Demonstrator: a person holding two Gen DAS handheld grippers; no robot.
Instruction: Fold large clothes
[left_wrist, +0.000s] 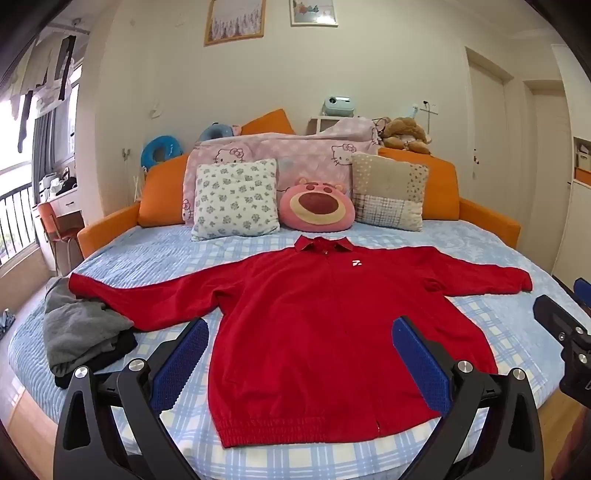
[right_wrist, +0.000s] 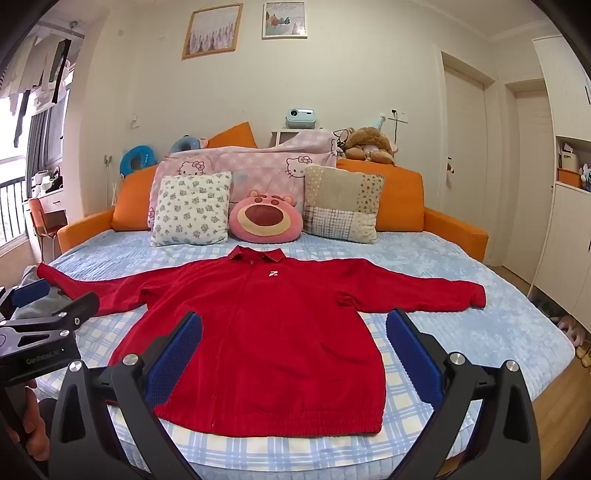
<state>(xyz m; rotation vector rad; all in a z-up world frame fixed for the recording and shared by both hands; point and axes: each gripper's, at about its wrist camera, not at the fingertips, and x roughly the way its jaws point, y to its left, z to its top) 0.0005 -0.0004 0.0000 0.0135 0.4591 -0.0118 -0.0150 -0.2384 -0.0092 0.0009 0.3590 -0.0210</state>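
A red zip jacket (left_wrist: 314, 314) (right_wrist: 266, 328) lies flat and face up on the bed, collar toward the pillows, both sleeves spread wide. My left gripper (left_wrist: 301, 332) hovers above its hem, open, nothing between the blue pads (left_wrist: 184, 365). My right gripper (right_wrist: 293, 328) hangs open over the jacket's lower right half, also holding nothing. The right gripper shows at the right edge of the left wrist view (left_wrist: 569, 343); the left gripper shows at the left edge of the right wrist view (right_wrist: 40, 325).
A grey and black clothes pile (left_wrist: 81, 332) lies at the bed's left edge by the left sleeve cuff. Pillows and a pink bear cushion (left_wrist: 316, 205) line the orange headboard. The blue plaid bedcover (right_wrist: 461, 332) surrounds the jacket. A hand (right_wrist: 29, 424) grips the left tool.
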